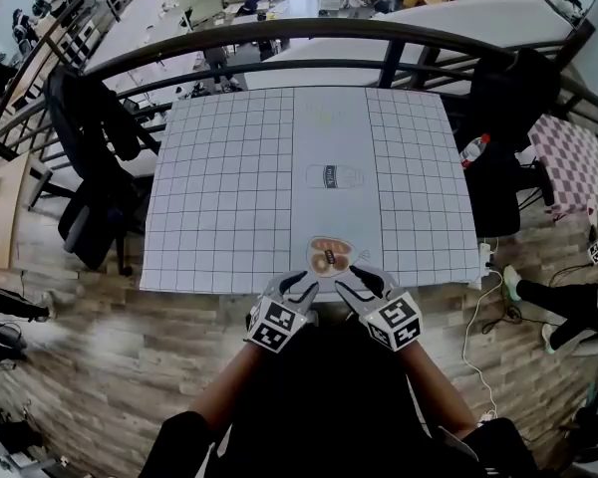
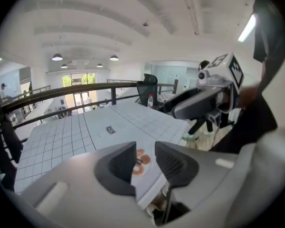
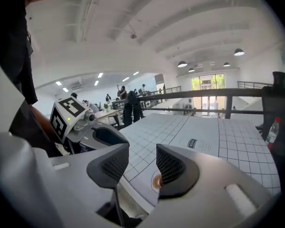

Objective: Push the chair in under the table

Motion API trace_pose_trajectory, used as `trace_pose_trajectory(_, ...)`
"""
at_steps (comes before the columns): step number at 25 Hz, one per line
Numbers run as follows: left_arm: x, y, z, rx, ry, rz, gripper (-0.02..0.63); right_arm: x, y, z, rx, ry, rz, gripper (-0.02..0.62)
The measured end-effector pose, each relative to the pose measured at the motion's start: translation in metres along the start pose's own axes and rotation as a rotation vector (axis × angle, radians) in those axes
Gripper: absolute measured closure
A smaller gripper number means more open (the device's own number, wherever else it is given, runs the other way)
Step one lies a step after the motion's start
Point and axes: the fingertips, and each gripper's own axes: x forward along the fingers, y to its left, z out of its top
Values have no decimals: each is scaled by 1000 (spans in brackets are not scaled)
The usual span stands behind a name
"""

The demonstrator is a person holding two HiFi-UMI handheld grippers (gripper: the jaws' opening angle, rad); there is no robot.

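1. Left gripper [image 1: 301,283]: it sits at the near edge of the table [image 1: 229,187], next to the right gripper [image 1: 357,281]. Each gripper's marker cube faces up toward you.
2. Left jaw state: in the left gripper view the jaws of the left gripper [image 2: 145,148] stand a narrow gap apart. Nothing is between them. Through the gap you see a printed orange disc [image 2: 141,161] on the checked table cover.
3. Right jaw state: in the right gripper view the jaws of the right gripper [image 3: 142,152] are likewise a narrow gap apart and hold nothing. The same disc shows just beside the right-hand pad.
4. Both grippers point forward and slightly down across the tabletop. Neither touches the cover.
5. Chair position: a dark shape [image 1: 319,376] fills the space between your forearms, directly below the grippers and up against the table's near edge. No view shows whether it is the chair's back or your own clothing.
6. Surroundings: a chair draped with a dark jacket [image 1: 90,147] stands at the table's left side. A red-capped bottle [image 1: 473,150] stands at the right edge, beside a black chair [image 1: 503,182]. A dark railing [image 1: 279,30] runs behind the table.
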Motion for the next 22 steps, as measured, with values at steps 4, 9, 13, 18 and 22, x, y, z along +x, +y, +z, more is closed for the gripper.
trace_pose_trajectory(4, -20, 2, 38, -30, -124, 23, 480, -11, 3, 36, 21, -91, -45, 414)
trace_pose_trajectory(9, -46, 4, 73, -35, -239, 40, 482, -17, 16, 52, -3, -89, -69, 413)
trace_pose_trajectory(13, -68, 6, 96, -60, -326, 55, 482, -25, 21, 68, 29, -157, -95, 416)
trace_pose_trajectory(18, -89, 3, 119, -73, -446, 113, 483, -37, 25, 84, 69, -281, -144, 431)
trace_pose_trajectory(22, -92, -2, 125, -59, -480, 117, 509, -49, 25, 97, 73, -346, -203, 468)
